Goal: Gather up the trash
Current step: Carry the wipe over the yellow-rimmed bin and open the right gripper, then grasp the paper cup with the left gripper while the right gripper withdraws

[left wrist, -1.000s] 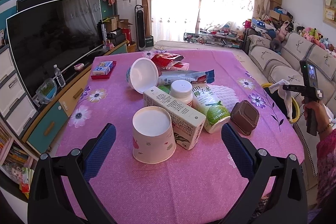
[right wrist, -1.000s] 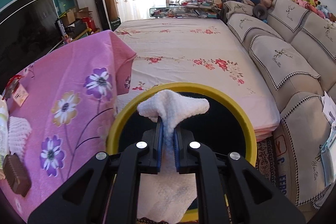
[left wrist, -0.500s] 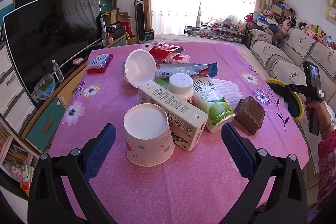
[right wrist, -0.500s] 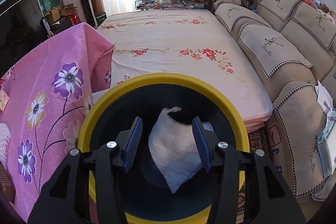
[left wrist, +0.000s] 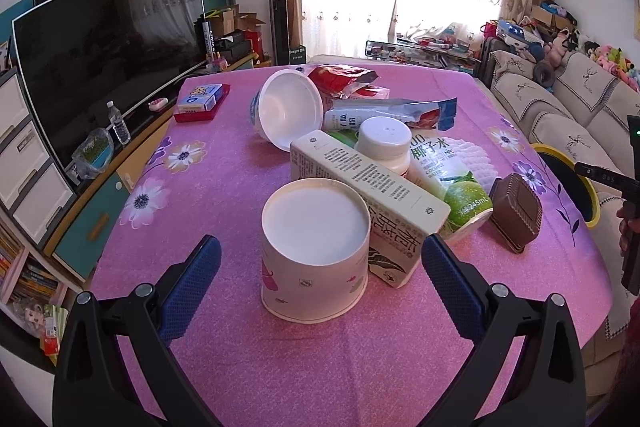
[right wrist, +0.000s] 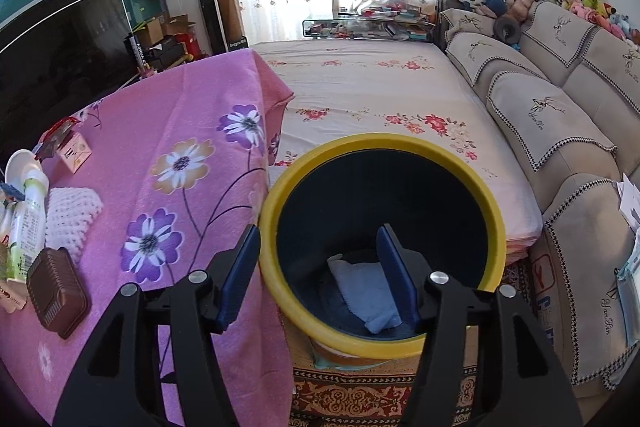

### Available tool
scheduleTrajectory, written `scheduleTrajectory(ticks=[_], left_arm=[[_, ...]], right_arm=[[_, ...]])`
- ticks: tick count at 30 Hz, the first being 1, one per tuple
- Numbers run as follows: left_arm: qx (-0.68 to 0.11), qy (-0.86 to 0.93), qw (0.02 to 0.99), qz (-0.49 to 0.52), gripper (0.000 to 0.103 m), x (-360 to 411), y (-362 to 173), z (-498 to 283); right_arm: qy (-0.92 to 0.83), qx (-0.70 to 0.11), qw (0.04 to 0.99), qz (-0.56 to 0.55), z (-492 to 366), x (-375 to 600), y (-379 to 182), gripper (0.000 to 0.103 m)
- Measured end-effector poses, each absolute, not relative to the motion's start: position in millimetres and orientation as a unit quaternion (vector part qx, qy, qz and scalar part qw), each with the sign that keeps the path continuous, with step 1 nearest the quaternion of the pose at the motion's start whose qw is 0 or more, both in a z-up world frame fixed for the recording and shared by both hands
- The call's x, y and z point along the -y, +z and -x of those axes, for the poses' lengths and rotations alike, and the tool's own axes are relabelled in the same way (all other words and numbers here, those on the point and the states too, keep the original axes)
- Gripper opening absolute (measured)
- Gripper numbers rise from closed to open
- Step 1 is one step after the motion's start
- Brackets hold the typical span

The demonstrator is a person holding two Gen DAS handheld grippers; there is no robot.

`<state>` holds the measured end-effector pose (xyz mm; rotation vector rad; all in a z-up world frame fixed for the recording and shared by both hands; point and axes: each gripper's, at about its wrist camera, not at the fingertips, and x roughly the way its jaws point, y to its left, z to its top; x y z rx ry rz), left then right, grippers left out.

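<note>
Left tongs (left wrist: 320, 267) gaped wide, nothing in them, paper cup (left wrist: 315, 251) right between pads on pink surface (left wrist: 224, 195). Right tongs (right wrist: 318, 273) had just been opening, empty, over yellow bin (right wrist: 384, 143); white tissue (right wrist: 364, 289) lay inside bin. My guess for next step: lower left tongs around cup, squeeze soft so cup not crush. Carton (left wrist: 370, 195) touched cup, so watch it. Farther, bottle (left wrist: 450, 179) read "245mL", "COCONUT WATER".

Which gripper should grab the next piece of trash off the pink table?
Left. The left gripper is open, straddling the white paper cup; the right gripper hangs over the yellow-rimmed bin.
</note>
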<state>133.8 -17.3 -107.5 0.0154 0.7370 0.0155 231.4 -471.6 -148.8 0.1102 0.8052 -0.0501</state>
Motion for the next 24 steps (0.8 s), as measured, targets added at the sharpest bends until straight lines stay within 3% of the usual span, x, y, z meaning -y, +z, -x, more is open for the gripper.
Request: scheduleTrajectory(ticks=[13, 16, 20, 24], left_arm=[[-0.359, 0.010, 0.933, -0.011, 0.098, 0, -128, -164], [-0.360, 0.012, 0.933, -0.015, 0.087, 0, -130, -169], [-0.369, 0.001, 0.929, 0.005, 0.063, -6, -134, -174], [-0.366, 0.010, 0.931, 0.003, 0.060, -7, -130, -169]], right_arm=[[-0.015, -0.384, 0.922, -0.055, -213, 456, -137, 0.062], [-0.016, -0.383, 0.921, -0.064, -204, 458, -140, 0.066], [-0.014, -0.384, 0.920, -0.076, -192, 458, -146, 0.067], [-0.009, -0.381, 0.921, -0.083, -185, 456, -145, 0.067]])
